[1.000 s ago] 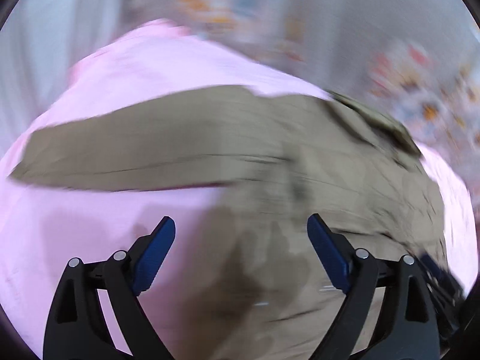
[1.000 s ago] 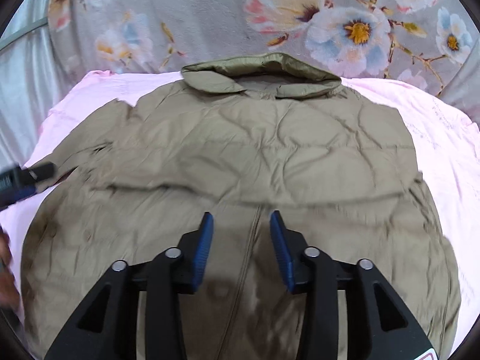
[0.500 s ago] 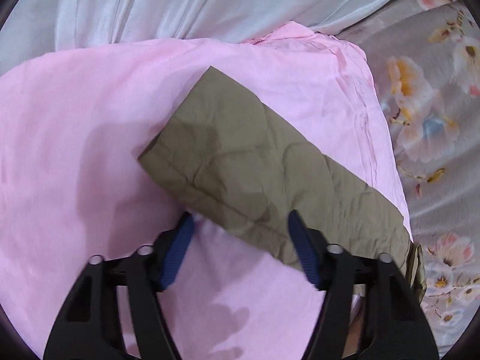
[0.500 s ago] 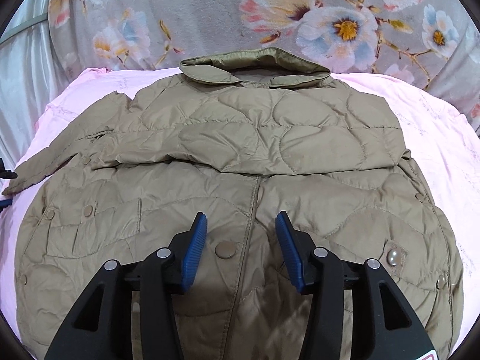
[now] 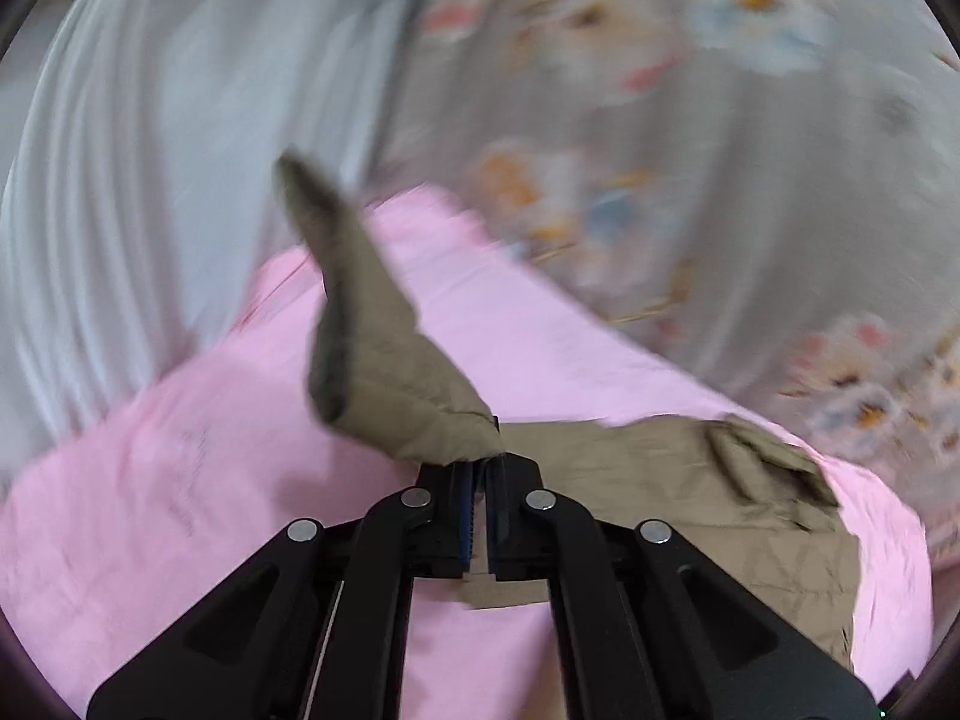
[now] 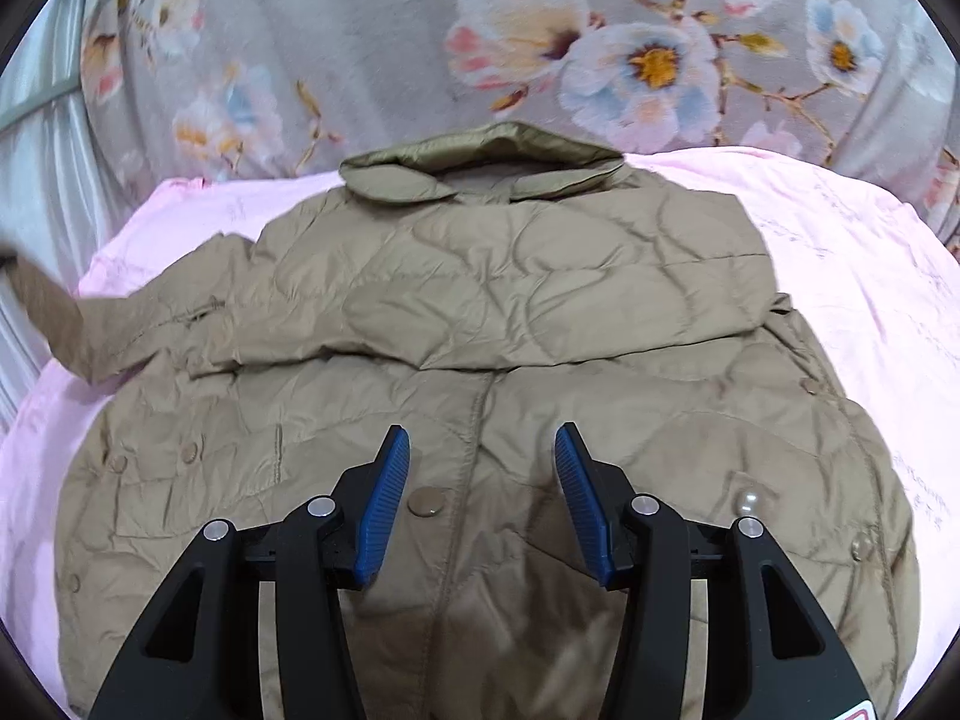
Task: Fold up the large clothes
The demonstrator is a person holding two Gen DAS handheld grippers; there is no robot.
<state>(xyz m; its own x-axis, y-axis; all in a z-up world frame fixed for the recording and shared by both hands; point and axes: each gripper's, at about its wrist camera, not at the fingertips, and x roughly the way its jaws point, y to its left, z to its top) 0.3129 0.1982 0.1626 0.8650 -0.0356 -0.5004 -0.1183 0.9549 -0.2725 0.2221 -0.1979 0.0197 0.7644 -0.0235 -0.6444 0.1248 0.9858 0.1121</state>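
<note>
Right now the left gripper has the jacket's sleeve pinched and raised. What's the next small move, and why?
Probably carry the sleeve across onto the jacket's chest and lay it flat there. The left gripper is shut on the sleeve's end, which hangs clear of the pink sheet, while the body lies spread flat and the right gripper hovers open above its front.

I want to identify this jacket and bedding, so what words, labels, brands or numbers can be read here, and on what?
No text here can be read.
Pink sheet: faint grey printed marks along its right side, too small and pale to read.
Right gripper: a red-edged sticker at the frame's bottom corner, cut off.
Quilted jacket: no label or brand shows.
Left wrist view: blurred, no text.
</note>
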